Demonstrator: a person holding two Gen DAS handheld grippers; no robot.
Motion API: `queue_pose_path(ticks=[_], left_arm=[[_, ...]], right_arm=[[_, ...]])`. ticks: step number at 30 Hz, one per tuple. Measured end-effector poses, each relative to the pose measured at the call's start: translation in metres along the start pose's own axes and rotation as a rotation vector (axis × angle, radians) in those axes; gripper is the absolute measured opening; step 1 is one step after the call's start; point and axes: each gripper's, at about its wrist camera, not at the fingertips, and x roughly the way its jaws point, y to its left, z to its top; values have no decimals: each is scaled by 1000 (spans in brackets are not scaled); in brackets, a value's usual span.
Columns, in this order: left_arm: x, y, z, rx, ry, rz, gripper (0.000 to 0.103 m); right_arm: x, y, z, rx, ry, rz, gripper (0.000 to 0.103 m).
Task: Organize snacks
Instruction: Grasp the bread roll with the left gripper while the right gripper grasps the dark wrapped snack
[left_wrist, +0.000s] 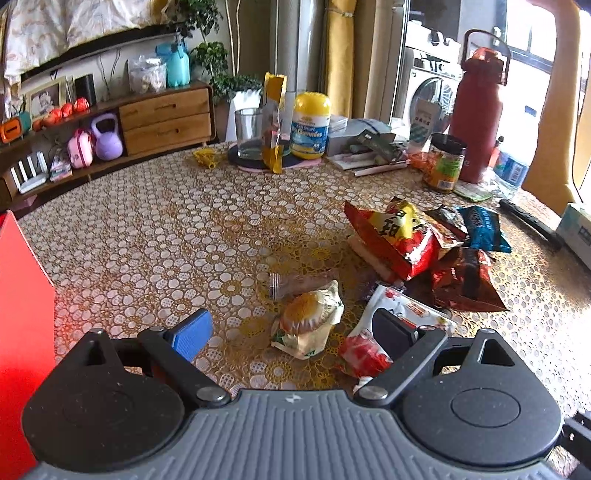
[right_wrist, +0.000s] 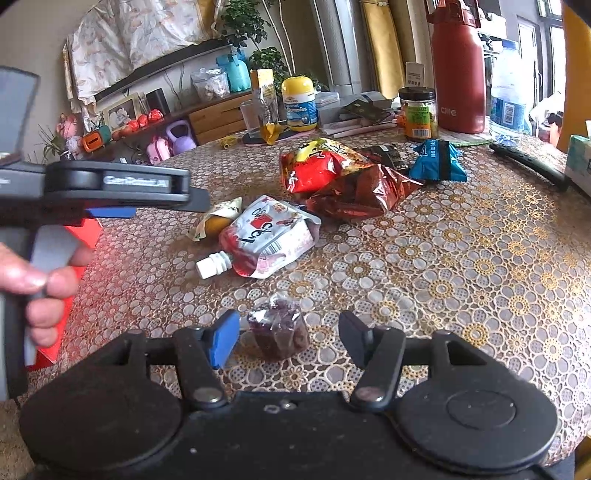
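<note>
Between the right gripper (right_wrist: 290, 338) fingers sits a small clear packet of dark purple candy (right_wrist: 279, 330), upright on the counter (right_wrist: 461, 258); the blue pad (right_wrist: 223, 341) is just beside it, the black pad stands clear, so it's released, nothing clamped, jaws roughly half open. Risk: the packet is soft and crinkly, with the blue pad nearly touching one side only, so any sideways nudge tips or slides it; closing off-centre would likely squash the film rather than seat it. Left gripper (left_wrist: 291, 332) hangs spread wide and empty over a cream-wrapped yellow cake (left_wrist: 308, 319), which lies between the fingers but untouched. Its black finger overlaps the red-and-white spout pouch (left_wrist: 373, 339) in the left wrist view, so closing there could snag the pouch edge instead of the cake, or drag both. A clear wrapper (left_wrist: 295, 282) lies just beyond the cake, easy to catch by accident. Further out, the snack pile: red chip bag (left_wrist: 399, 236), dark red foil bag (left_wrist: 461, 284), blue packet (left_wrist: 484, 229), all overlapping and puffy, likely to slip under a pinch. Red box (left_wrist: 22, 332) sits at the counter's left edge, near the left gripper; my guess is it's the destination. Far side holds a glass (left_wrist: 248, 133), gummies jar (left_wrist: 310, 123) and red flask (left_wrist: 478, 110), well apart from the work.
</note>
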Motion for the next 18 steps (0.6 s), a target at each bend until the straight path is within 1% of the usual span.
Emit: queue_pose_path(ticks=[7,12,18], left_arm=[[26,2,3,-41,35,17,94],[37,2,3,-45,42,35,94],[48,1,3,-47,52,37,94]], right_arm=[[5,-2,-2,9,9,23,59],[6,-6,-3,23,8,31,60],[8,-8,-3,30,7,34,62]])
